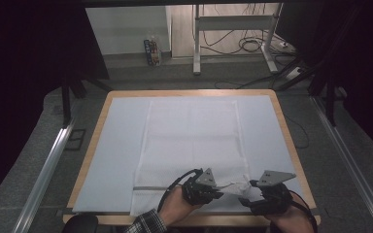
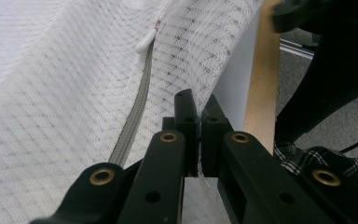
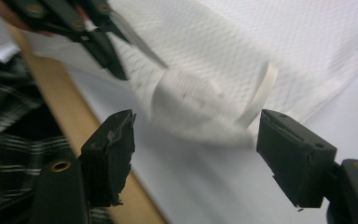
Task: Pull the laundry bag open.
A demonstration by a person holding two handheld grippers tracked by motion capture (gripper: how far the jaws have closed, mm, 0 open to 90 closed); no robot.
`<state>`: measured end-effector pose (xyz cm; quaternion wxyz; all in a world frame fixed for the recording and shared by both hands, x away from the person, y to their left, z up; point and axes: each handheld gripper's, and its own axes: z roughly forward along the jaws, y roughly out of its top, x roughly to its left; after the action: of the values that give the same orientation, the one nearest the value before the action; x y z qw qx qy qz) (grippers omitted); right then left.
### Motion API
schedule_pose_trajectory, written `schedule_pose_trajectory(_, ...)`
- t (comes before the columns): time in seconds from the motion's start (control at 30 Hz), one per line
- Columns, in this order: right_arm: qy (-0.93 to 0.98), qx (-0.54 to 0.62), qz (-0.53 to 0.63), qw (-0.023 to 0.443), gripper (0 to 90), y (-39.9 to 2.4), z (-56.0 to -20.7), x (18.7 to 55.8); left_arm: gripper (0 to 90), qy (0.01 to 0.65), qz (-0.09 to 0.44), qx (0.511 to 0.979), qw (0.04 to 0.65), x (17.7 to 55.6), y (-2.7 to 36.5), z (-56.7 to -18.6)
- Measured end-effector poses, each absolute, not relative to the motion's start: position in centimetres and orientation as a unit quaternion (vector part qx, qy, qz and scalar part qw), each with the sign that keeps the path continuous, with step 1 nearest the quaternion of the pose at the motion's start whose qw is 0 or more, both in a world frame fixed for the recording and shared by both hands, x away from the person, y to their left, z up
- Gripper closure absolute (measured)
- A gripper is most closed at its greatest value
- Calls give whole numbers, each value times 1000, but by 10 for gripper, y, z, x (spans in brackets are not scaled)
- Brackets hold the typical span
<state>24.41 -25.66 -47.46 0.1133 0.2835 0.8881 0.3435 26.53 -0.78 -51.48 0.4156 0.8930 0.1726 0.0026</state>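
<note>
A mesh laundry bag (image 1: 192, 141) lies on a sheet (image 1: 119, 145) covering the table (image 1: 103, 116), reaching from far edge to near edge. Its zipper (image 1: 148, 188) runs across the near end. Both grippers, left gripper (image 1: 217, 192) and right gripper (image 1: 249, 195), sit at the bag's near right corner.

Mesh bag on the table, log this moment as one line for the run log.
mesh bag flat on table, near edge lifted | left gripper shut on mesh bag near zipper | right gripper open, beside lifted corner
</note>
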Motion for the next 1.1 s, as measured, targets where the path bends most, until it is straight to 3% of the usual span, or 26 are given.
schedule_pose_trajectory(0.13,901,249,325,143,344,-245,-474,250,892,169,2,894,415,264,-9,-514)
schedule_pose_trajectory(0.3,918,214,296,156,701,-235,-478,248,881,172,-18,890,423,266,-8,-514)
schedule_pose_trajectory(0.4,920,203,289,169,822,-237,-479,244,768,168,-36,887,429,269,-4,-509)
schedule_pose_trajectory(0.53,919,189,287,192,850,-241,-480,238,585,163,-64,878,445,274,10,-495)
schedule_pose_trajectory(0.67,919,171,280,218,856,-242,-483,234,507,168,-63,867,464,284,30,-476)
schedule_pose_trajectory(0.77,919,153,276,235,857,-242,-484,230,522,187,-50,862,468,295,35,-471)
schedule_pose_trajectory(0.9,922,148,272,234,857,-242,-485,228,622,191,-43,871,451,312,19,-479)
schedule_pose_trajectory(1.1,922,147,273,229,856,-244,-487,228,687,151,-44,901,405,325,-22,-499)
